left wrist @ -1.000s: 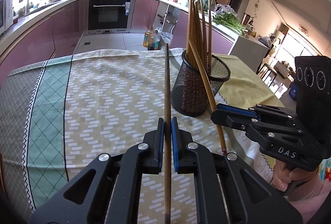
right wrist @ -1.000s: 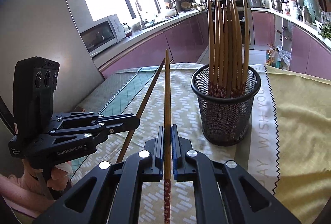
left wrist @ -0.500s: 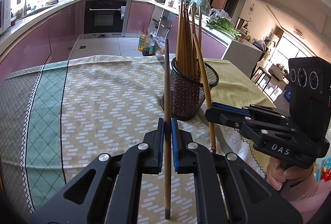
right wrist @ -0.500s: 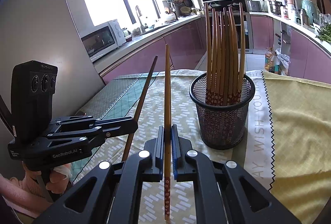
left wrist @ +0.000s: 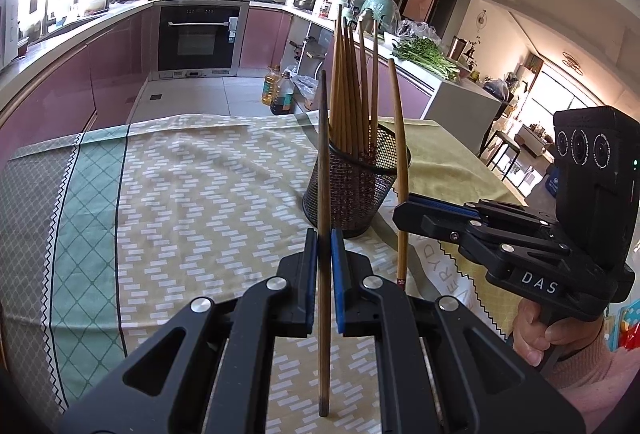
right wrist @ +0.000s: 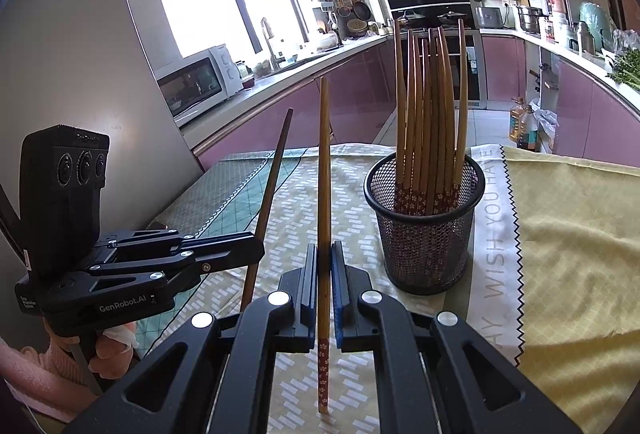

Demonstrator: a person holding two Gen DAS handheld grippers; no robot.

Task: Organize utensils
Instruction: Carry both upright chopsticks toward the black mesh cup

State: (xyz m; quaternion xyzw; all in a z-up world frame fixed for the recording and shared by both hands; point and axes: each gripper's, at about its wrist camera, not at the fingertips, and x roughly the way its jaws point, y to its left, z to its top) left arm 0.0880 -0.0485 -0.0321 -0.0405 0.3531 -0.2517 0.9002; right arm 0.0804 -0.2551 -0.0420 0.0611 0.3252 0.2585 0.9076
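Each gripper, left [left wrist: 325, 274] and right [right wrist: 325, 284], clamps one brown wooden chopstick [left wrist: 324, 193] that may snag the black mesh cup's [right wrist: 424, 234] crowded rim.

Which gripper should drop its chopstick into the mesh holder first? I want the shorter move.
Probably the right gripper. Its chopstick stands upright beside the mesh holder. The left gripper, clamped on a darker chopstick, sits on the right gripper's far side from the holder.

Chopsticks I am gripping: two, a dark chopstick [left wrist: 324, 193] and a floral-ended chopstick [right wrist: 324, 218]
Chopsticks standing in holder: roughly nine [right wrist: 428, 105]
Mesh holders [right wrist: 424, 234]: one
Oil bottles [left wrist: 278, 91]: two
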